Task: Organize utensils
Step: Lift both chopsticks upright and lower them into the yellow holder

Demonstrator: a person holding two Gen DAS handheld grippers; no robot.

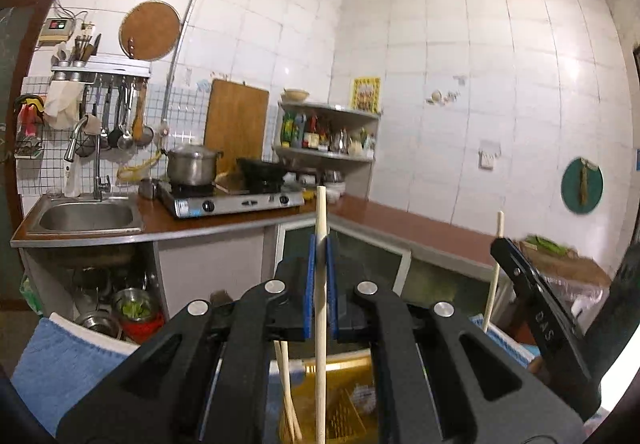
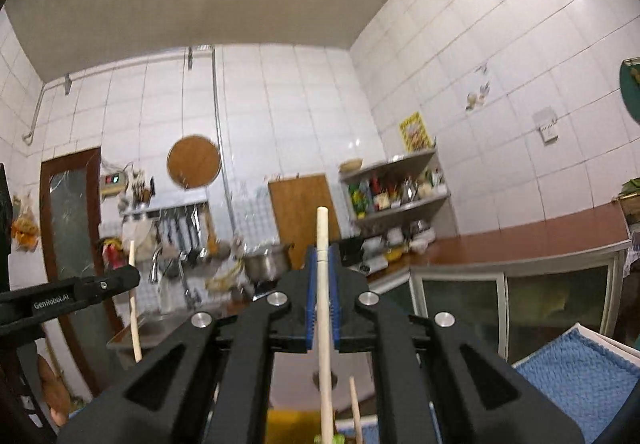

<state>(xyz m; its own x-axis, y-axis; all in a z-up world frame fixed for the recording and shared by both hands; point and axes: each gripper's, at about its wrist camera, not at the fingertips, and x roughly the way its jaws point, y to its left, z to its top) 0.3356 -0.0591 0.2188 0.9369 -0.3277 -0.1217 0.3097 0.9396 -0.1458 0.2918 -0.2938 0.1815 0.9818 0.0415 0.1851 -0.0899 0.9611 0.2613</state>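
On the surface [image 1: 224,222] the sink [image 1: 86,216] lies left of the stove [image 1: 230,200], which carries a pot [image 1: 191,164]. A corner shelf [image 1: 328,154] stands right of the stove, a cutting board [image 1: 236,124] behind it
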